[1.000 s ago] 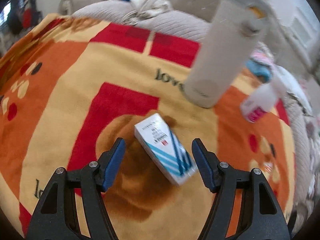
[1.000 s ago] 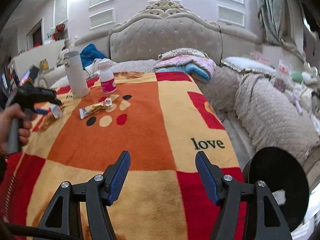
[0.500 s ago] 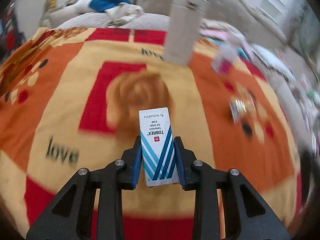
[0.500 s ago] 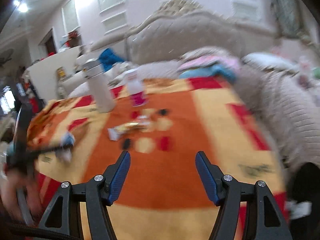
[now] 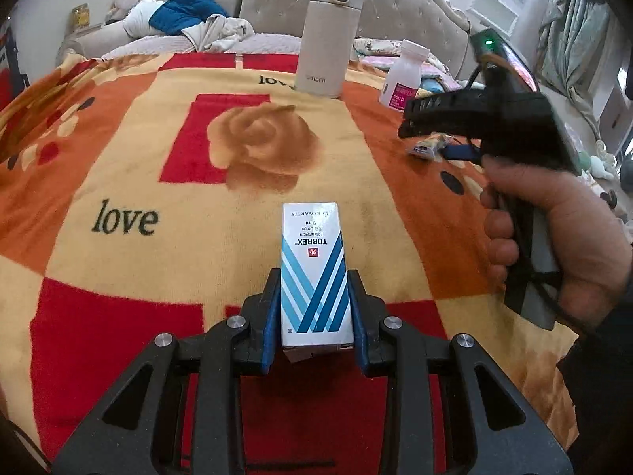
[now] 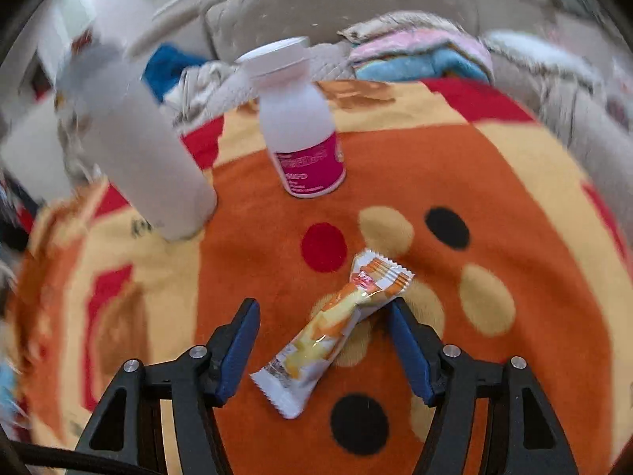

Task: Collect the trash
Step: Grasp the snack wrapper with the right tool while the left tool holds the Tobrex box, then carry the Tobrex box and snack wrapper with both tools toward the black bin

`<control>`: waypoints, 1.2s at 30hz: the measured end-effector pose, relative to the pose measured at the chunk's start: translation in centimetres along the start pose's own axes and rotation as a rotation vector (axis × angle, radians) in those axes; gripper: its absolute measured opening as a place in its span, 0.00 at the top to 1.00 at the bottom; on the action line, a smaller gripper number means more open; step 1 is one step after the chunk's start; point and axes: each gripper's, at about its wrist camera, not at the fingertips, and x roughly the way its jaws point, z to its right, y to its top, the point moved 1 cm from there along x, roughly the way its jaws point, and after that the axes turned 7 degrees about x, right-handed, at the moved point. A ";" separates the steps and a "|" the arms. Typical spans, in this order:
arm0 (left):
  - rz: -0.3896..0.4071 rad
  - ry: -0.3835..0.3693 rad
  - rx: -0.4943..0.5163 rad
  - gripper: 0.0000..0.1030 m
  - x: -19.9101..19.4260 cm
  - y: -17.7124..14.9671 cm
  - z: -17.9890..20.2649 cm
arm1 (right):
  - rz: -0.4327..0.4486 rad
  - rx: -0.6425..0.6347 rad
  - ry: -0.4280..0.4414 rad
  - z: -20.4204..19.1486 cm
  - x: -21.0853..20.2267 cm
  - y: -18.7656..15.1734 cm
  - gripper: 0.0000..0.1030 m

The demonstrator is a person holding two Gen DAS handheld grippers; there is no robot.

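The left tool (image 5: 315,308) pinches a small white-and-blue carton (image 5: 313,273) between its blue pads, gripping the lower half so that the printed end sticks forward, clear of the blanket (image 5: 118,182) that covers the bed. The right tool (image 6: 324,350) has just been closing and stands spread around a snack wrapper (image 6: 336,328), which lies slantwise on the blanket between the pads; the right pad is at the wrapper's upper edge, the left pad stands apart from it, so the wrapper is not clamped. In the left wrist view the right tool (image 5: 455,122) shows from the side, held by a hand (image 5: 554,245) in a dark sleeve, its tip down over the same wrapper (image 5: 429,146) at the right of the blanket. Beyond the wrapper stand two upright things, near each other but apart: a tall cream flask (image 5: 330,35) with a flip lid, on the blanket close to the word "love", and to its right a white bottle (image 5: 403,75) with a pink label. In the right wrist view the bottle (image 6: 302,126) is straight ahead of the pads and the flask (image 6: 138,146), blurred, leans in at the left. Behind them, by the tufted headboard (image 5: 395,12), lie a heap of blue and white clothes (image 5: 186,19) and folded pink and blue bedding (image 6: 419,55).
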 end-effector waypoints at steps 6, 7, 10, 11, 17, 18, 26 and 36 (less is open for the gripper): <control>0.017 -0.042 -0.020 0.74 -0.5 -0.1 -0.4 | 0.034 -0.088 -0.014 2.2 -3.0 -1.8 0.85; 0.025 -0.052 -0.020 0.74 -0.6 -0.2 -0.4 | 0.051 -0.091 0.022 3.2 -4.5 -2.4 0.85; 0.048 -0.071 -0.019 0.74 -1.0 -0.2 -0.4 | 0.090 -0.110 0.135 5.6 -8.3 -4.1 0.85; 0.050 -0.071 -0.020 0.74 -1.1 -0.2 -0.5 | 0.100 -0.120 0.162 6.4 -9.4 -4.7 0.85; 0.053 -0.040 -0.015 0.74 -1.2 -0.3 -0.3 | 0.093 -0.136 0.250 10.9 -13.0 -8.9 0.85; 0.054 -0.031 -0.019 0.74 -1.2 -0.3 -0.3 | 0.085 -0.120 0.256 11.2 -13.1 -9.3 0.85; 0.030 0.002 -0.044 0.74 -0.7 -0.3 -0.8 | 0.096 -0.161 0.288 10.7 -13.5 -9.5 0.81; 0.027 -0.011 -0.048 0.74 -0.7 -0.4 -0.9 | -0.020 -0.284 0.170 9.3 -10.2 -11.8 0.59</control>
